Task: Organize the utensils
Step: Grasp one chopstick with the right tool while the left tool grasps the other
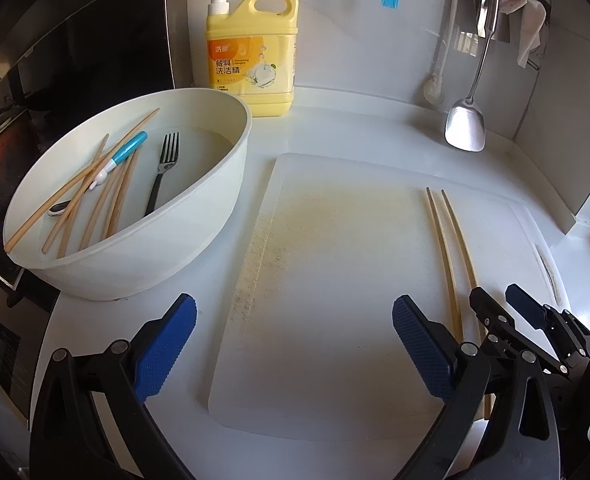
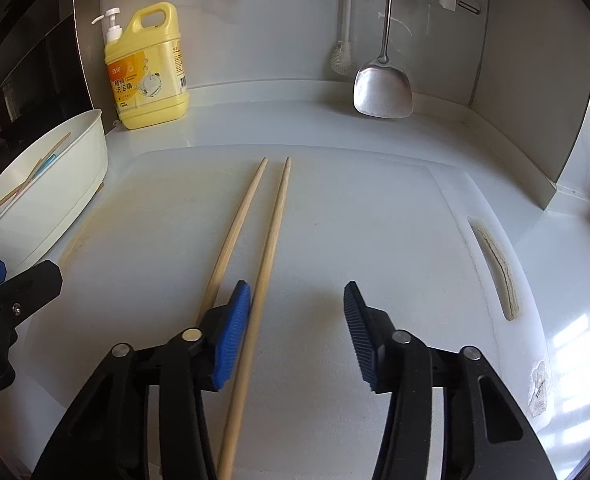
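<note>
Wooden chopstick (image 2: pixel 269 236) lies between right gripper's (image 2: pixel 297 322) parted jaws.

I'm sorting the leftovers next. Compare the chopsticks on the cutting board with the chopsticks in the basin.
The pair of chopsticks on the cutting board lies flat, side by side and nearly parallel; the chopsticks in the white basin are a crossed heap leaning on its wall. The board pair lies alone; the basin ones are mixed with a black fork and a blue-handled utensil. The board holds two, the basin more. All look like the same plain light wood.
</note>
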A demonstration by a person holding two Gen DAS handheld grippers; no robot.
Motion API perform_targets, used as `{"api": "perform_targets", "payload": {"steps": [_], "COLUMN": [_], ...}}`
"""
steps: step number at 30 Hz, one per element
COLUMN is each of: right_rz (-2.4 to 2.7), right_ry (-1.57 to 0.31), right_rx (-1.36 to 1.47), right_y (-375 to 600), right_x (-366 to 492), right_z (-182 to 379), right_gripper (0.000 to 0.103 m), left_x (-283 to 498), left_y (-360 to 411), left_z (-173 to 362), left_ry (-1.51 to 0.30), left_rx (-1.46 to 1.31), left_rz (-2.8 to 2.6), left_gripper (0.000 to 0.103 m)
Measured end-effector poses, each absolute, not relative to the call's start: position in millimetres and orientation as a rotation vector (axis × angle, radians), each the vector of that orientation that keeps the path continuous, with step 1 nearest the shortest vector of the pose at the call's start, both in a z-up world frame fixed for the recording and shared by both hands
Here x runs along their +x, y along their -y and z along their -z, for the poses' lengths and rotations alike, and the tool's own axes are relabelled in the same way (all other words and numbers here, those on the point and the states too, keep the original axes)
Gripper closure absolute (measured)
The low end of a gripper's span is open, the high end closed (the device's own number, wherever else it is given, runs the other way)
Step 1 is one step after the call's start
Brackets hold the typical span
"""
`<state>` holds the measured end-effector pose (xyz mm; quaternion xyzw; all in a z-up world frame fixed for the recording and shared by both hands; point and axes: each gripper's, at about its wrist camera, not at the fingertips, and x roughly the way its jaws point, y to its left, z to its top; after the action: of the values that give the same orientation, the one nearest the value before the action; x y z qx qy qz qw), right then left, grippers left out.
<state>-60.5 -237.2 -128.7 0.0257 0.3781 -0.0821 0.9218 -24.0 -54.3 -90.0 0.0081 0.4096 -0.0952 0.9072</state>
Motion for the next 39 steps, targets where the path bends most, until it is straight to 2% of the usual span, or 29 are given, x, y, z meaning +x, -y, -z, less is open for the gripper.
{"api": "perform_targets", "payload": {"steps": [4,7,9,24,39], "right_rz": [0.162,0.162,0.151,0.159,0.13], "right_ry": [-0.774,-0.77,-0.768,-0.773,-0.774], "right_rx": [0.044,0.039,0.043,0.076,0.091], "right_y": [242,246,249,294,304], "right_x": [-61,-62,-63,-70,-70], "right_z": [128,129,129,129,129], "right_gripper": [0.084,0.093,0.096,0.096,0.094], "left_x": [-24,-23,-22,-9,1], "left_y": [65,77,85,137,151], "left_z": [91,94,96,116,127], "left_ry": [-0.845,-0.846,-0.848,-0.91,-0.929], "left_rx": [0.023,0.04,0.047,0.083,0.103], "left_rz": [0.216,0.232,0.243,0.288,0.26], "left_gripper": [0.006,0.006,0.006,0.006,0.006]}}
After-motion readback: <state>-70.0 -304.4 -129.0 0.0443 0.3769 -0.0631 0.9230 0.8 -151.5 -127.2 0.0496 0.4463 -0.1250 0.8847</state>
